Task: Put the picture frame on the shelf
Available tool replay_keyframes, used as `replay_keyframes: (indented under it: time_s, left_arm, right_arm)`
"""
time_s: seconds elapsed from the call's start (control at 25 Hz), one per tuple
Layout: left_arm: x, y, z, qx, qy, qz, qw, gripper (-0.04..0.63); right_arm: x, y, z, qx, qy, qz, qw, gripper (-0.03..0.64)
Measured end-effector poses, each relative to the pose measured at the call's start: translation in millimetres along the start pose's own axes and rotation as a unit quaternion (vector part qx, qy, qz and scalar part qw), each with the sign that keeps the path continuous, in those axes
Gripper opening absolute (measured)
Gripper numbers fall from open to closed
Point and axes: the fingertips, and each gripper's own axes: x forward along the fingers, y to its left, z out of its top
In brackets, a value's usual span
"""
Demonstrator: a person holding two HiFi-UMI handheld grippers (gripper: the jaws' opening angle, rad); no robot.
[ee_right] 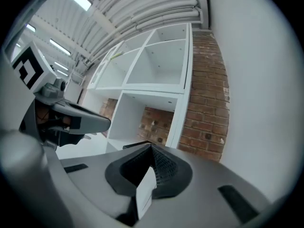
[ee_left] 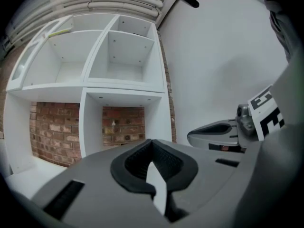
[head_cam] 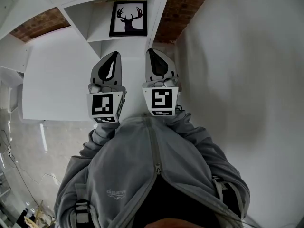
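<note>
The picture frame [head_cam: 128,18], black with a deer silhouette, stands in a cubby of the white shelf unit [head_cam: 93,36] at the top of the head view. My left gripper [head_cam: 114,57] and right gripper [head_cam: 151,52] hang side by side below it, well clear of the frame, each shut with nothing between its jaws. In the left gripper view the left gripper [ee_left: 152,144] has its tips together before the shelf unit [ee_left: 124,92], and the right gripper [ee_left: 216,134] shows alongside. The right gripper view shows the right gripper [ee_right: 152,149] shut too, with the left gripper [ee_right: 76,121] beside it.
Red brick wall [head_cam: 183,8] shows behind the open-backed cubbies. A plain white wall [head_cam: 247,61] runs along the right. A white panel [head_cam: 57,75] lies left of the grippers. The person's grey jacket [head_cam: 152,170] fills the bottom of the head view.
</note>
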Motion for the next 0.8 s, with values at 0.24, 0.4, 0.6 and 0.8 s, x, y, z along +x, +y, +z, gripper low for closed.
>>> replay_keyframes:
  time_s: [0.24,0.4,0.6,0.8]
  left_arm:
    - [-26,-30,11,-0.022,-0.013,0.024,0.9994,0.008]
    - [-43,-50,14,-0.02,-0.022,0.03,0.9991,0.008]
    - [-61,-69,19,-0.016,-0.031,0.034,0.9988,0.008]
    - [-73,-75,16,-0.016,-0.026,0.033,0.999,0.008]
  right_arm:
    - [-36,-13,9,0.049,-0.029,0.022,0.998,0.026]
    - [-58,-18,17,0.05,-0.053,0.027,0.997,0.028]
    - [-82,-20,20,0.064,-0.064,0.033,0.995,0.027]
    - [-93,-13,22,0.068,-0.068,0.037,0.995,0.027]
